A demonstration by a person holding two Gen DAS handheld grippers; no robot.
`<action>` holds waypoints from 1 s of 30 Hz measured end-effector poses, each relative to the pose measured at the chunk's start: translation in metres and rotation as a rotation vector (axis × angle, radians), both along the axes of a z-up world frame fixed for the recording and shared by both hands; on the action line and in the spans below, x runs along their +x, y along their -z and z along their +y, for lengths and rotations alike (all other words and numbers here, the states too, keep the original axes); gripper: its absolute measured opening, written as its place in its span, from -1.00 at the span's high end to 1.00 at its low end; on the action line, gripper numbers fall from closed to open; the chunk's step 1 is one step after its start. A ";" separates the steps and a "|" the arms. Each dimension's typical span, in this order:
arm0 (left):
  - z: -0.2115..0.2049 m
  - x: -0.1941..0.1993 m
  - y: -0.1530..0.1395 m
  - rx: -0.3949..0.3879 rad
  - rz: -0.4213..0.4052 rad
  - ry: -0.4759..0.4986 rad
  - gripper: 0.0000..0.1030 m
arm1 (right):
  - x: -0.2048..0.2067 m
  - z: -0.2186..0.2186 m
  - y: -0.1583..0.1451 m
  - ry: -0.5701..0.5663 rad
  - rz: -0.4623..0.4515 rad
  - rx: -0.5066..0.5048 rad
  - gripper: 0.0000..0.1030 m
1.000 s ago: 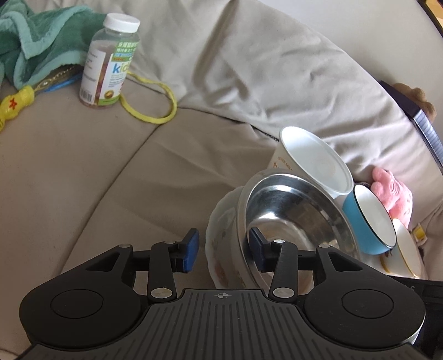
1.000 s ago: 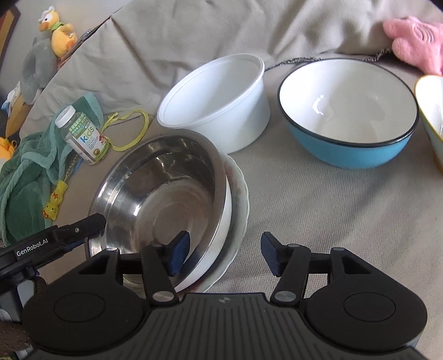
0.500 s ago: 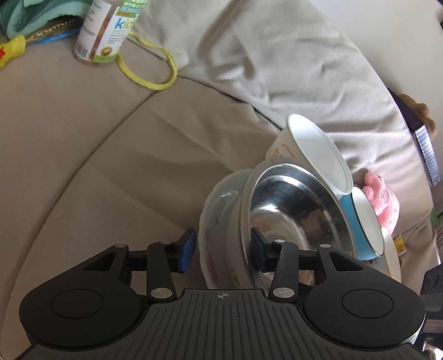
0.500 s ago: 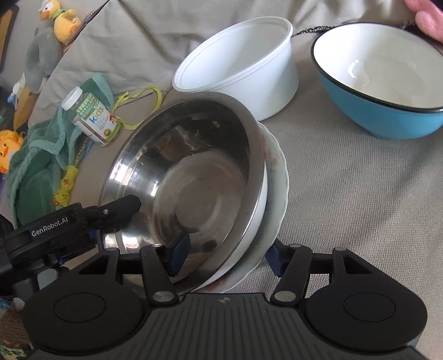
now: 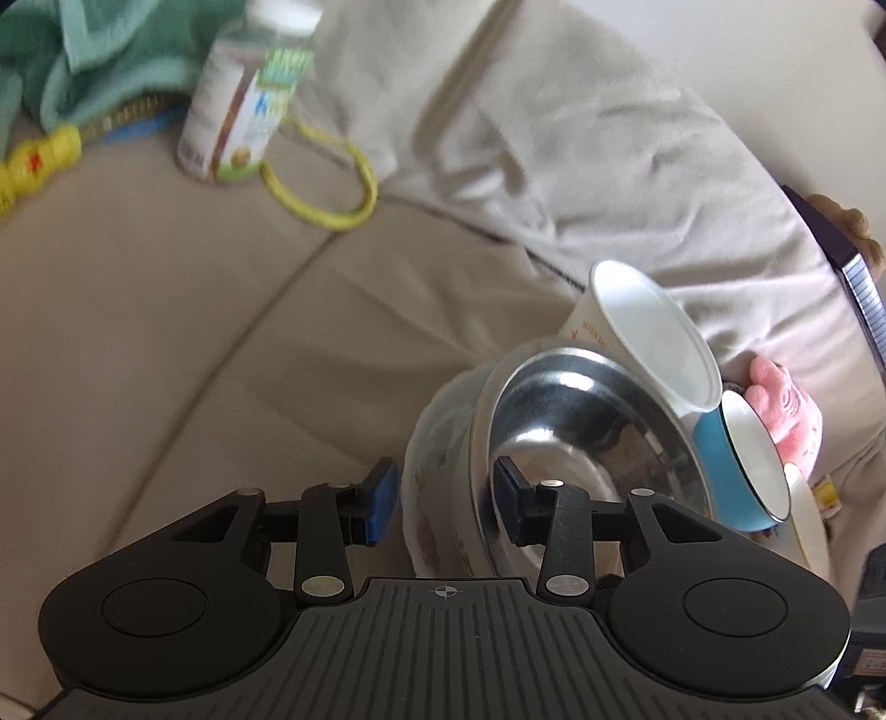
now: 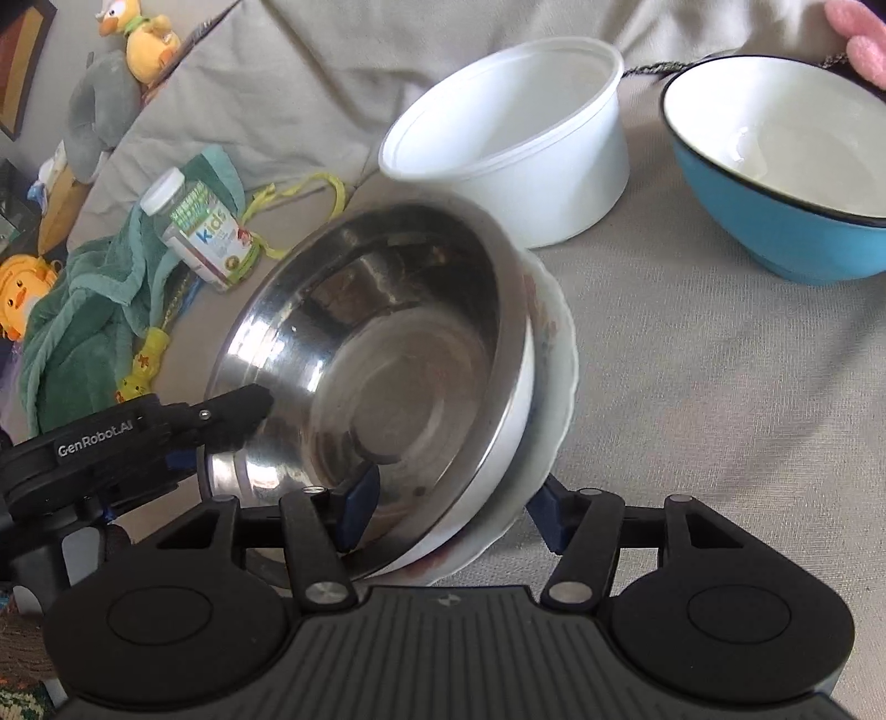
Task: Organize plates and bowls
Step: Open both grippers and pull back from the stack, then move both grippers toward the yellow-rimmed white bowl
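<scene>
You worked over a beige sofa seat, its cushions split by a seam that curved away toward a creased, paler back cushion. Daylight fell softly across the fabric from the upper side. At the far left lay a rumpled green towel with a vitamin bottle and a yellow cord loop beside it. A grey plush and a yellow duck toy sat up on the sofa's edge, near a dark picture frame on the wall.
</scene>
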State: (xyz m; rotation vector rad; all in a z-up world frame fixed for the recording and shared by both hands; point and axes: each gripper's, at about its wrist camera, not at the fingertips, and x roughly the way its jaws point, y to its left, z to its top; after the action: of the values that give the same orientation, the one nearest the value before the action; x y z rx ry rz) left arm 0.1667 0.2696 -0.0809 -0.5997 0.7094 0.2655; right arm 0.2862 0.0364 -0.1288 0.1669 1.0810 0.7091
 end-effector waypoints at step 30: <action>-0.244 0.116 -0.014 0.025 -0.014 0.301 0.19 | -0.013 -0.248 -0.001 0.503 -0.373 -0.068 -0.05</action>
State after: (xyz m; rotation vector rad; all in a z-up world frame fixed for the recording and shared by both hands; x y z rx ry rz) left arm 0.2822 0.0254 -0.0664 -0.4632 0.7710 -0.0085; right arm 0.2730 -0.2111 -0.1276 0.2275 0.6636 0.2344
